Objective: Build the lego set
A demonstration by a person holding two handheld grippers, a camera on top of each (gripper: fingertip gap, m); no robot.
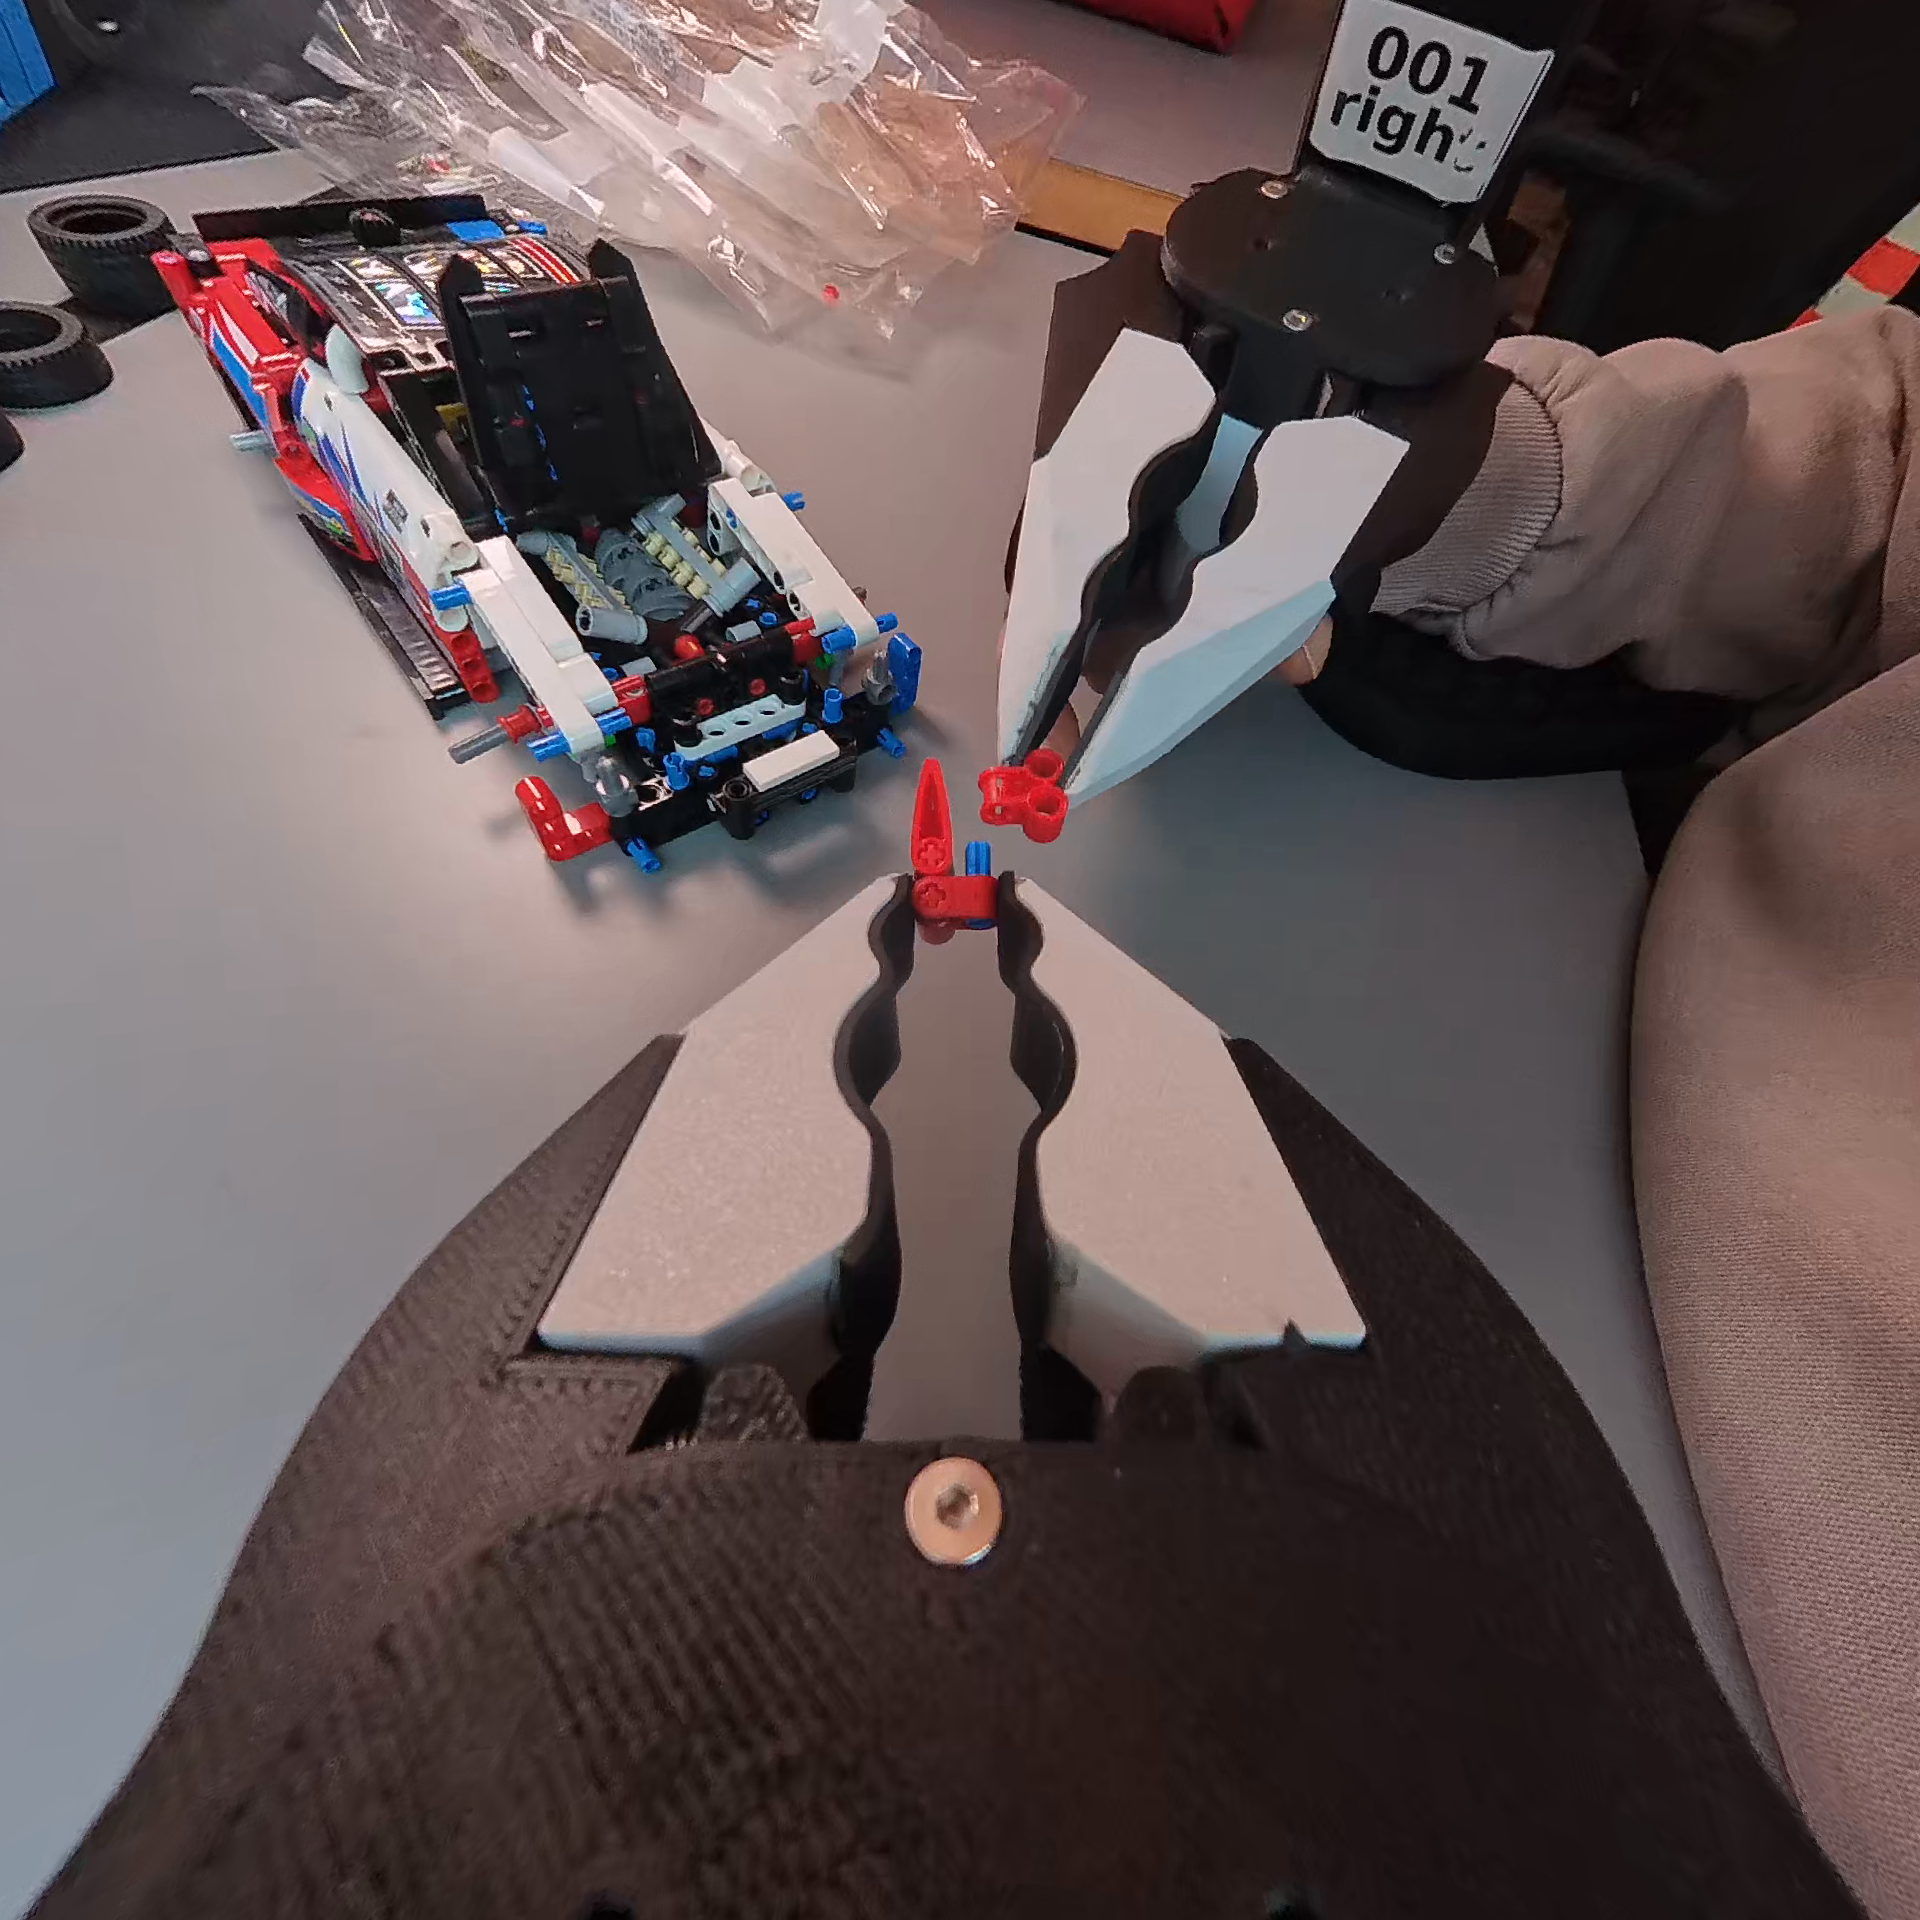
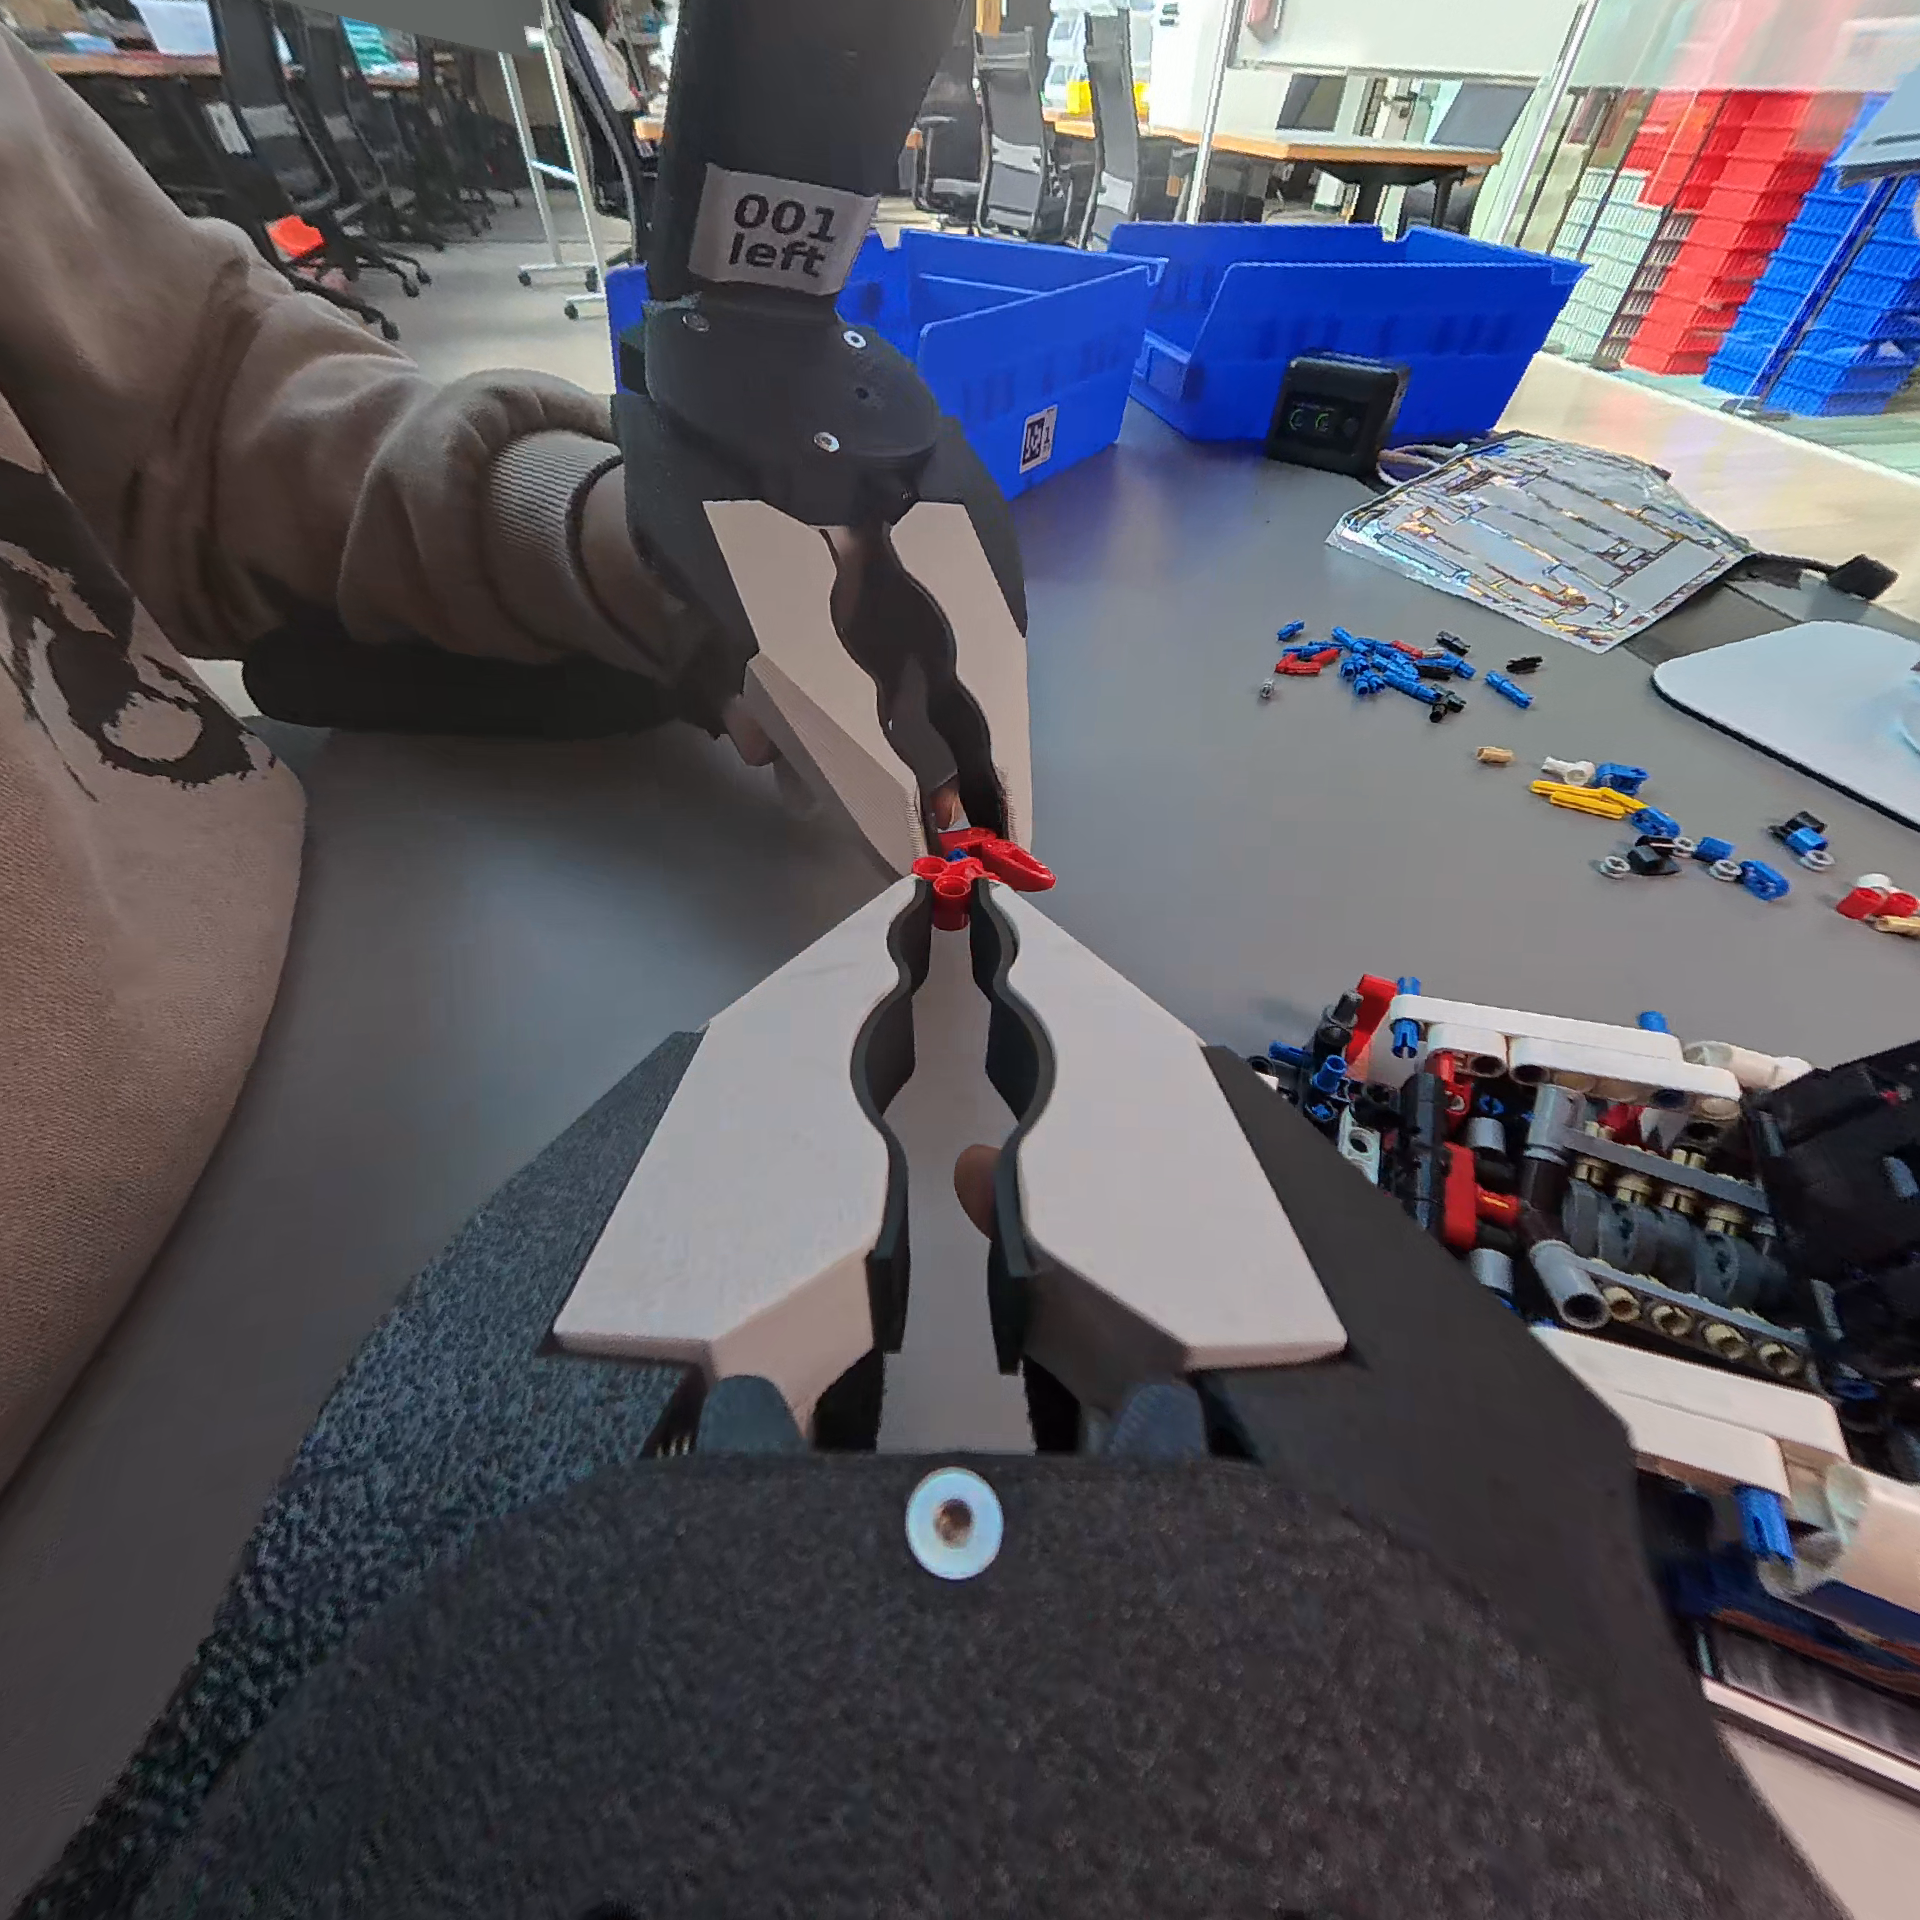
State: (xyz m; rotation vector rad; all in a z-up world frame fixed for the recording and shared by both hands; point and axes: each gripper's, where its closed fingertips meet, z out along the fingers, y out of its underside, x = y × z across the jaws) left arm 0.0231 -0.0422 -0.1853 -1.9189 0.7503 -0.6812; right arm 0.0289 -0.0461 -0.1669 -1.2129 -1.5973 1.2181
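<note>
My left gripper [image 1: 954, 902] pinches a small red sub-assembly [image 1: 951, 868] above the worktop [image 1: 312, 1039], my right gripper [image 2: 948, 902] a red connector [image 1: 1023, 795] just beside it — light, rigid, slippery bits, so I'd judge flat-sided grips safest.

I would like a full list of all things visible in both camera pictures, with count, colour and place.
model car: one, red, white and black, unfinished, on the table far left.
tyres: at least two, black, beyond the car.
plastic bags: several, clear, behind the car.
loose pieces: many, mostly blue, far right.
storage bins: two, blue, table's back.
foil sheet: one, silver, near the bins.
red connector: one, in the right gripper.
red-and-blue subassembly: one, in the left gripper.
sleeves: beige.
</note>
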